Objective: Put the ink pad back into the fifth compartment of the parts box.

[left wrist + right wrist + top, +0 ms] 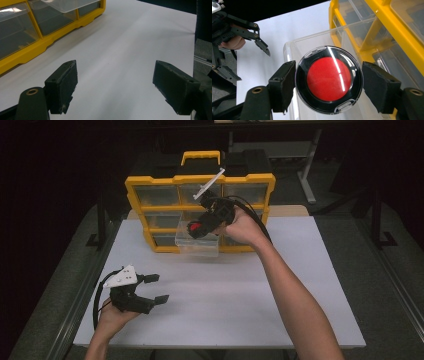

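Right gripper (329,80) grasps a round compact (329,79) with a red centre and a black rim, pads pressing on its two sides. The compact hangs over the clear drawer (317,40), which is pulled out from the bottom row of the yellow organiser (200,182) at the far side of the white table (280,290). Left gripper (115,82) rests low over the near left of the table, jaws spread apart with nothing between them, well apart from the organiser.
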A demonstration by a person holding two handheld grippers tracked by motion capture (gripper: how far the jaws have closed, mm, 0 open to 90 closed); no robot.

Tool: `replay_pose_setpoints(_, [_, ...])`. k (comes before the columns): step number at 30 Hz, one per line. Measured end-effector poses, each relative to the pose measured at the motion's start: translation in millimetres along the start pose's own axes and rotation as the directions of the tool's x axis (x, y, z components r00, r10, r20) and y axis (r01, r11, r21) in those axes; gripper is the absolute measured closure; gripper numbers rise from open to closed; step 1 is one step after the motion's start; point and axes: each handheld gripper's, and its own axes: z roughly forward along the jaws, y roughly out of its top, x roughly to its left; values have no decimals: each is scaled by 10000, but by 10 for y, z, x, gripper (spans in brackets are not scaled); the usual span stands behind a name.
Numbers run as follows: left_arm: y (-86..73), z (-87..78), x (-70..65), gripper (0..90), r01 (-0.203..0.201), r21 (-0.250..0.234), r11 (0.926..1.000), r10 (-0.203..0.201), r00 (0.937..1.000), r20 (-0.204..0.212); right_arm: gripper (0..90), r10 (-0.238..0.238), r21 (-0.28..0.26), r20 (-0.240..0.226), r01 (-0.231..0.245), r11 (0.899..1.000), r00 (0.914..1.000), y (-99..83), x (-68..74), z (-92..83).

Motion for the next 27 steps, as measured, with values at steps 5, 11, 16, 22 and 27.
replay_pose_setpoints(5, [0, 1, 0, 202, 7, 2, 10000, -7, 10000, -8, 284, -10, 20, -12, 10, 10000, 10000, 0, 2, 11])
replay_pose_setpoints(11, [3, 0, 0, 202, -4, -6, 10000, 4, 10000, -3, 283, 46, -10, 13, -46, 10000, 10000, 1, -1, 7])
replay_pose_setpoints(16, [8, -1, -7, 202, 24, 4, 10000, -24, 10000, -11, 279, 50, 10, 61, -50, 10000, 10000, 2, 0, 12])
replay_pose_setpoints(22, [9, -2, -9, 201, 60, -54, 10000, -61, 10000, -37, 279, 86, -149, 132, -84, 9999, 9999, 9, 9, -23])
replay_pose_setpoints(27, [7, -9, -6, 201, 83, -104, 9999, -83, 10000, -37, 292, 122, -293, 70, -119, 9995, 9999, 2, 7, -61])
